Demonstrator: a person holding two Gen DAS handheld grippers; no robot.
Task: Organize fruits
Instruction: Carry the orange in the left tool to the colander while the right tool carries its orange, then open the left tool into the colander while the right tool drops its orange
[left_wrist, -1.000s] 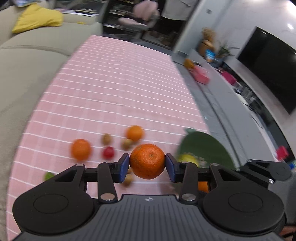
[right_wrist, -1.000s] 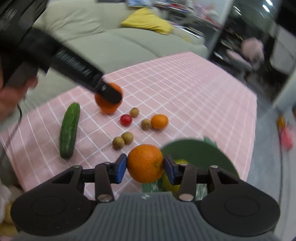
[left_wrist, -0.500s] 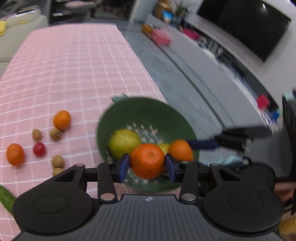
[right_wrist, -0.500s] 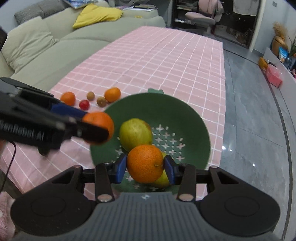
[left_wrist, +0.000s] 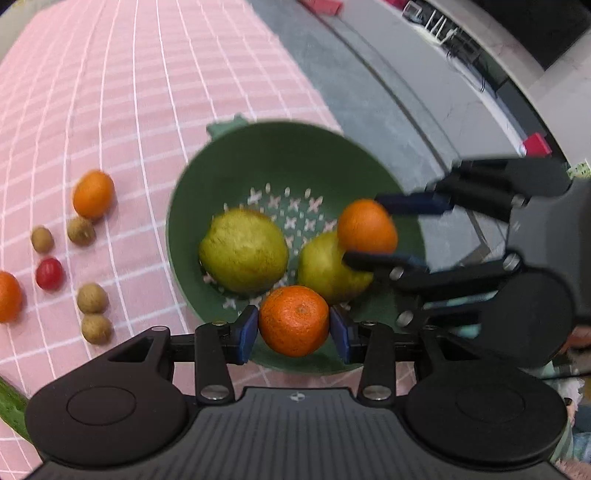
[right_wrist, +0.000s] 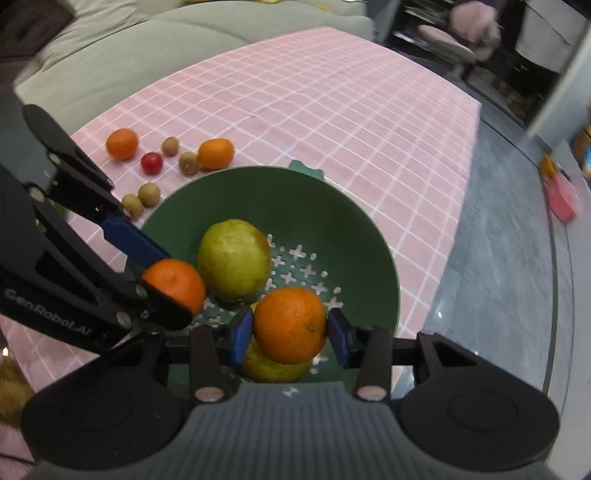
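A green colander (left_wrist: 280, 155) (right_wrist: 332, 206) stands on the pink checked cloth and holds two yellow-green pears (left_wrist: 243, 249) (right_wrist: 232, 264). My left gripper (left_wrist: 293, 328) is shut on an orange (left_wrist: 293, 319) over the colander's near rim; it also shows in the right wrist view (right_wrist: 173, 284). My right gripper (right_wrist: 290, 334) is shut on another orange (right_wrist: 290, 325) above the colander's inside; it shows in the left wrist view (left_wrist: 365, 227) over the second pear (left_wrist: 325, 271).
Left of the colander on the cloth lie two small oranges (right_wrist: 122, 143) (right_wrist: 216, 153), a red cherry tomato (right_wrist: 151, 162), several brown longans (right_wrist: 149, 194) and a cucumber end (left_wrist: 11, 406). A sofa (right_wrist: 129, 62) is beyond; the grey floor (right_wrist: 498, 240) lies right.
Both grippers have moved in over the colander with their oranges and come lower and closer to it. The loose fruit on the cloth has not moved.
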